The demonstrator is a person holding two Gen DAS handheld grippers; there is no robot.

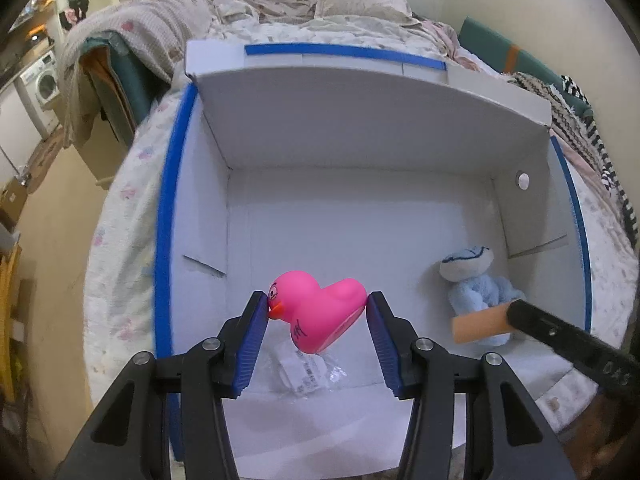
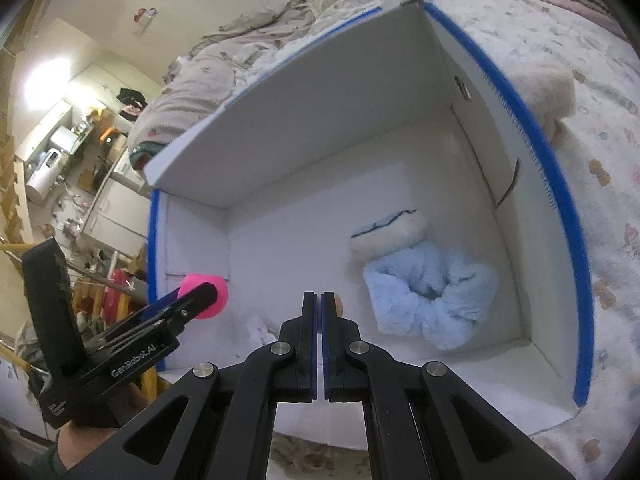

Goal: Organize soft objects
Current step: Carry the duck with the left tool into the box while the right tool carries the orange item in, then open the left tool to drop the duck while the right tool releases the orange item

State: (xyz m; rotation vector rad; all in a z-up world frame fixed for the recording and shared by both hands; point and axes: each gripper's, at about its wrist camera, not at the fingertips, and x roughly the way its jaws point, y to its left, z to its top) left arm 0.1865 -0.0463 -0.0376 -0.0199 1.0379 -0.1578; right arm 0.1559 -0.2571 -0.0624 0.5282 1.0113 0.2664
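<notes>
Hanging over the open white box (image 1: 360, 128), the left gripper (image 1: 316, 312) is clamped on the pink duck (image 1: 316, 312): one pad on its beak side at nine o'clock, the other on its tail at three, so the duck's long axis runs across the jaws. The box floor lies straight beneath; letting go there looks like the next step. A blue plush (image 1: 476, 280) already sits at three o'clock in the box's right corner. The right gripper (image 2: 319, 304) has its jaws together, and whether something pale is pinched at their tip is unclear. Lettering on the left gripper reads "GenRobot.AI". A bagged label (image 1: 308, 372) under the duck is unreadable.
</notes>
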